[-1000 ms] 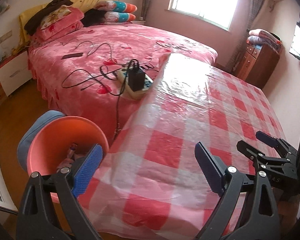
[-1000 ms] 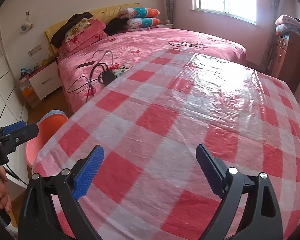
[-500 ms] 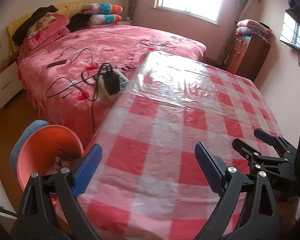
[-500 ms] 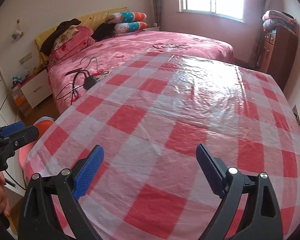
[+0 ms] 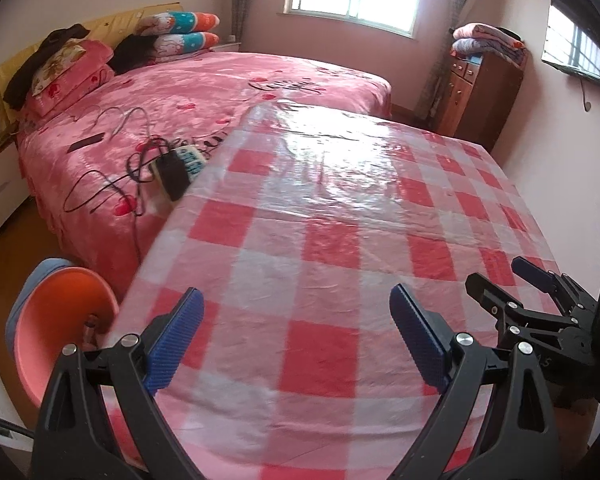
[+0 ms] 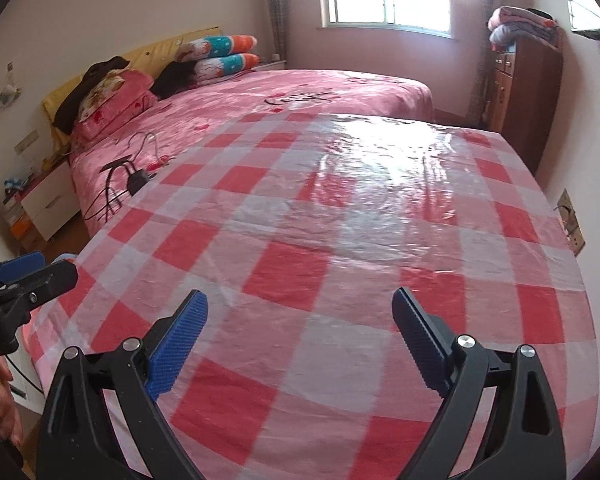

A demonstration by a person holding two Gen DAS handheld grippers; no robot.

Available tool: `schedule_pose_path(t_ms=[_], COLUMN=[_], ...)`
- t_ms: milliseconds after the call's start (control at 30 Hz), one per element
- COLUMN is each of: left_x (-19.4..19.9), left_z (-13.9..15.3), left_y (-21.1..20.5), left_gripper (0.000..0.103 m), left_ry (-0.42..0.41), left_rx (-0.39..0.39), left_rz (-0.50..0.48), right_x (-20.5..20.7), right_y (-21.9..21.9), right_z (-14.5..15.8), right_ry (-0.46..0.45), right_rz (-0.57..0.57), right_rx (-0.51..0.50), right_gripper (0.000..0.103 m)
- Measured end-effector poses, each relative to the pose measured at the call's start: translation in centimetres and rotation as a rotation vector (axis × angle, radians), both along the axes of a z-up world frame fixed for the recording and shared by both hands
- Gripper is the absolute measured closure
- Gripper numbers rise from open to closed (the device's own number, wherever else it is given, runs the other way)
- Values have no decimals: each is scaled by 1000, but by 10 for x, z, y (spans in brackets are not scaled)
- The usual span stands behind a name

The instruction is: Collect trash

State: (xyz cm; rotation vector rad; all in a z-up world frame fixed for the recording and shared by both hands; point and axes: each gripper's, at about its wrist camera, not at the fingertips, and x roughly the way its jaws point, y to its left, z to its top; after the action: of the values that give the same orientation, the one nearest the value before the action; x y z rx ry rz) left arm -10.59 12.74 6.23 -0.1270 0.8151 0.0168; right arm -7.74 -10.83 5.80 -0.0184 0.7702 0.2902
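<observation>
An orange bin (image 5: 56, 320) stands on the floor left of the table, with a small item of trash (image 5: 89, 330) showing inside it. My left gripper (image 5: 296, 332) hangs open over the near part of the red-and-white checked tablecloth (image 5: 332, 220), nothing between its blue pads. My right gripper (image 6: 300, 332) is open too, above the same cloth, and shows at the right edge of the left wrist view as the right gripper (image 5: 516, 284). The left gripper (image 6: 28, 268) appears at the left edge of the right wrist view. No trash shows on the table.
A pink bed (image 5: 204, 96) lies beyond the table with a power strip and cables (image 5: 172, 164) by the table edge. A wooden dresser (image 5: 484, 92) stands at the back right, a white nightstand (image 6: 48, 200) at the left. A hand (image 6: 0, 408) holds the left gripper.
Both views have swung right and lifted: the bin has slid toward the lower left edge and more tablecloth fills the frames. Both grippers stay open and empty.
</observation>
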Motion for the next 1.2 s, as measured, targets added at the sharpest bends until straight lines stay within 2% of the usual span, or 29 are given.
schedule_pose_path(t_ms=[200, 433, 600, 900, 1200], left_x=[17, 37, 50, 65, 65], left_z=[-2, -3, -6, -2, 0], left_y=[-31, -58, -71, -89, -99], left_gripper=[9, 9, 9, 9, 9], left_ry=[-4, -18, -14, -34, -70], left_rx=[5, -1, -29, -31, -2], left_rz=[-39, -42, -42, -58, -30], right_x=[3, 9, 12, 11, 7], right_y=[-25, -53, -71, -93, -101], right_z=[1, 0, 1, 6, 10], right_ry=[-14, -17, -32, -77, -109], right_rz=[-55, -113, -160, -215, -233], right_rx=[-6, 7, 6, 1, -9], right_gripper=[11, 11, 11, 11, 11])
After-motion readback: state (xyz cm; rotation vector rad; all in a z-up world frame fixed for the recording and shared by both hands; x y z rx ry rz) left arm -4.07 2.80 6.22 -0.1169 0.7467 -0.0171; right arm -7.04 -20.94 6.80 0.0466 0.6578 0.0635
